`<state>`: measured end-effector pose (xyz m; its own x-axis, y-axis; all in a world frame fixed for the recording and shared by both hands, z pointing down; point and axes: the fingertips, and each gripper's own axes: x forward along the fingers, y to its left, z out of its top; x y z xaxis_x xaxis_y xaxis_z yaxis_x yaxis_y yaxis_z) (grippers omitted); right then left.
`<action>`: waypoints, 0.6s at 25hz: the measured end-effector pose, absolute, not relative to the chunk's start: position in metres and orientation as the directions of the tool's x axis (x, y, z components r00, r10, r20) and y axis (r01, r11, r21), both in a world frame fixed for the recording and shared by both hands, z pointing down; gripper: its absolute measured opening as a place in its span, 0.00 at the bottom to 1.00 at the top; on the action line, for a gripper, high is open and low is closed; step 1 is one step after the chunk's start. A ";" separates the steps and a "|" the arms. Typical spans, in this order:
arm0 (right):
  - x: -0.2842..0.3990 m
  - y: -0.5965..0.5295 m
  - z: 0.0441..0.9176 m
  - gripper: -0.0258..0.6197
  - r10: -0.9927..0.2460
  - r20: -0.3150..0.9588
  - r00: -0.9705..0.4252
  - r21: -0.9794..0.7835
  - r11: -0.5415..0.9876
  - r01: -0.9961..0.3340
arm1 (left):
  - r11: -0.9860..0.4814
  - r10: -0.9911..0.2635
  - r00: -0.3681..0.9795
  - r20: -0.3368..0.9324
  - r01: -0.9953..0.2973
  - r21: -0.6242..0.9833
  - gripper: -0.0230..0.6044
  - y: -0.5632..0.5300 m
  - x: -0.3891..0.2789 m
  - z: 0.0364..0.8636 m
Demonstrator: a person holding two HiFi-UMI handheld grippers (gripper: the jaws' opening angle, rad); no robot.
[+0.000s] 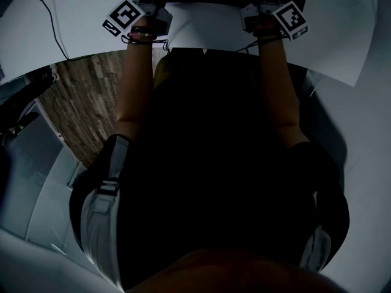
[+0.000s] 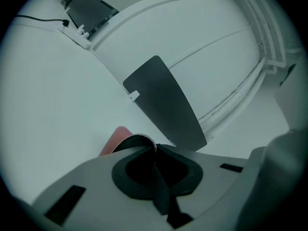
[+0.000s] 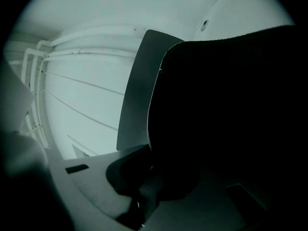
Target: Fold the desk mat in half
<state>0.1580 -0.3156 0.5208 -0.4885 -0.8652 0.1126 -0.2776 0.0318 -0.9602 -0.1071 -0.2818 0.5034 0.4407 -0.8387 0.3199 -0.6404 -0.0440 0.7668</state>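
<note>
Desk mat [image 1: 211, 78], black: gripped edge runs 9–3 o'clock, sheet drapes toward 6; long axis unclear. Left gripper [image 2: 155, 150], right gripper [image 3: 149, 165]: both clamped on mat.

Left gripper [image 2: 155, 150]: pale grey moulded plastic shell, smooth, with dark rectangular slots on either side. Its black jaw pads sit in a rounded black socket.

Right gripper [image 3: 149, 166]: same grey shell, one dark slot seen, black pads.

Each carries a white cube printed with black square markers: left marker cube [image 1: 125, 15], right marker cube [image 1: 292, 18].

Thin dark wrist band [image 1: 142, 35] on the left; detail too small to make out. Dark wrist strap [image 1: 269, 34] on the right.

Black short-sleeved top [image 1: 214, 163].

Left side: black webbing strap with grey buckle [image 1: 109, 185] over a light grey fabric panel [image 1: 96, 231].
</note>
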 end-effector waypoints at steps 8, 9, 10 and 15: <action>0.155 -0.342 0.533 0.12 -0.867 0.175 -0.467 -0.941 -0.008 -0.338 | -0.033 -0.814 0.465 0.348 -0.636 0.771 0.08 -0.310 -0.110 0.519; 0.155 -0.347 0.536 0.12 -0.867 0.184 -0.462 -0.938 -0.015 -0.345 | -0.030 -0.809 0.469 0.354 -0.635 0.772 0.08 -0.315 -0.111 0.522; 0.155 -0.353 0.538 0.12 -0.868 0.192 -0.458 -0.936 -0.021 -0.351 | -0.029 -0.806 0.473 0.357 -0.634 0.773 0.08 -0.322 -0.111 0.525; 0.160 -0.365 0.545 0.13 -0.872 0.227 -0.434 -0.930 -0.062 -0.362 | -0.032 -0.788 0.496 0.365 -0.626 0.779 0.08 -0.340 -0.107 0.533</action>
<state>0.1599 -0.3651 0.5448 -0.4340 -0.8719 0.2269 -0.3620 -0.0619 -0.9301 -0.1066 -0.3402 0.5330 0.4959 -0.7877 0.3654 -0.6256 -0.0323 0.7794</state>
